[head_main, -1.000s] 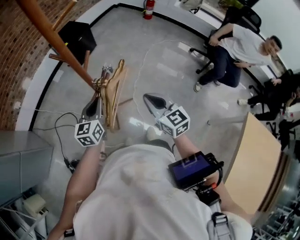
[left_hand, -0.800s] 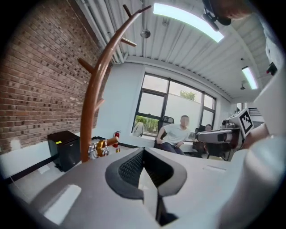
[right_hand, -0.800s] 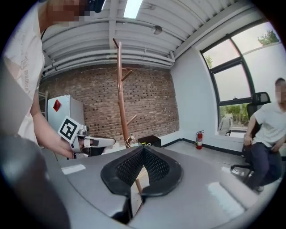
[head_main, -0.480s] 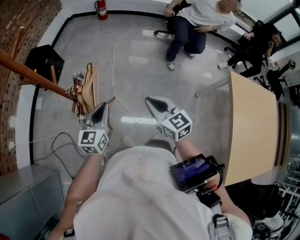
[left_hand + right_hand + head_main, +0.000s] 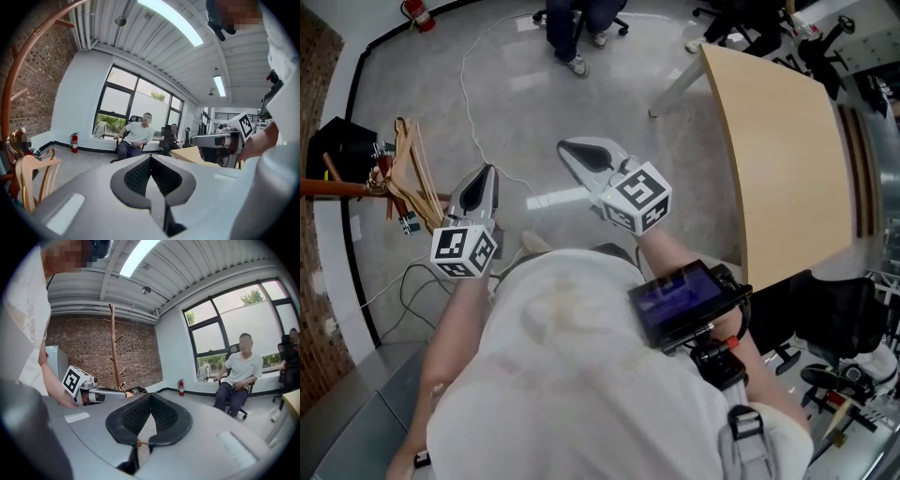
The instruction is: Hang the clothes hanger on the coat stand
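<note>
Wooden clothes hangers [image 5: 411,173] hang from a peg of the brown coat stand [image 5: 333,187] at the far left of the head view; in the left gripper view a hanger [image 5: 33,180] shows at the lower left by the stand's pole [image 5: 14,79]. My left gripper [image 5: 478,185] is shut and empty, to the right of the hangers and apart from them. My right gripper [image 5: 581,156] is shut and empty too, held over the floor in the middle. In the right gripper view the stand [image 5: 114,345] rises before a brick wall.
A light wooden table [image 5: 787,150] stands at the right. A cable [image 5: 478,89] runs across the grey floor. A fire extinguisher [image 5: 417,13] sits at the back left wall. A person on a chair [image 5: 238,378] sits by the windows. A black box [image 5: 337,145] lies by the stand.
The head view has swung right: stand and hangers slid to the far left. My left gripper has come away from the hangers, which stay on the peg. The right gripper kept its pose.
</note>
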{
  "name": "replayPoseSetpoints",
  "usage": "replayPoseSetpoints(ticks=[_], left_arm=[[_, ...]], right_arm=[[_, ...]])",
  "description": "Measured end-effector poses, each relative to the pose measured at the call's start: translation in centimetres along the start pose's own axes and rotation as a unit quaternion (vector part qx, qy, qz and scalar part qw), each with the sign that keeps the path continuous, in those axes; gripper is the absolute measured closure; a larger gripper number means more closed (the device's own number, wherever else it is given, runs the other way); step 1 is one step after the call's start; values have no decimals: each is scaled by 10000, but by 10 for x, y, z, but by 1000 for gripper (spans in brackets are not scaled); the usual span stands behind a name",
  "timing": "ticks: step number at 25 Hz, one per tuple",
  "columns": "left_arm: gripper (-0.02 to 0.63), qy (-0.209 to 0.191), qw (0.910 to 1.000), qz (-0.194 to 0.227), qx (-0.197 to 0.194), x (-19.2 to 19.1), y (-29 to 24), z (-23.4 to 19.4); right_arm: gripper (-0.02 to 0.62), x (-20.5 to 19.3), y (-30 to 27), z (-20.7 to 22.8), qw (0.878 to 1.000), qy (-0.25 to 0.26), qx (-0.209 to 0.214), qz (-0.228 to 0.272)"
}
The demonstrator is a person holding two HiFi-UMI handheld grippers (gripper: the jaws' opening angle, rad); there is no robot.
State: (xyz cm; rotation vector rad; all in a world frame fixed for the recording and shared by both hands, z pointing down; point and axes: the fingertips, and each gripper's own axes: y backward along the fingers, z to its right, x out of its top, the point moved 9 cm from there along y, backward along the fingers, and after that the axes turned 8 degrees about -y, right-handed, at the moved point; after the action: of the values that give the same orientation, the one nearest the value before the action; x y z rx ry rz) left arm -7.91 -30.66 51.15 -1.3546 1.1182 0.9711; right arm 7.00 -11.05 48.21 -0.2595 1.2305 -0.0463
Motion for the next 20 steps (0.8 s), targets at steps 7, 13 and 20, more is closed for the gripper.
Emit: replayPoseSetpoints(ticks=[7,13,20], left_arm=[[604,-115,9976,-56,-676,1,-32,103],[604,-222,9927,-90,-1181,-5,-49,165],[604,-320,9879,-112,-1513,-6,-65,228]], right_arm=[[581,-16,109,26,9983,-193,-485,256],[581,-37,180,37,9939,-336,-960,426],[581,-42,244,47,9905,-328,-1220,534]])
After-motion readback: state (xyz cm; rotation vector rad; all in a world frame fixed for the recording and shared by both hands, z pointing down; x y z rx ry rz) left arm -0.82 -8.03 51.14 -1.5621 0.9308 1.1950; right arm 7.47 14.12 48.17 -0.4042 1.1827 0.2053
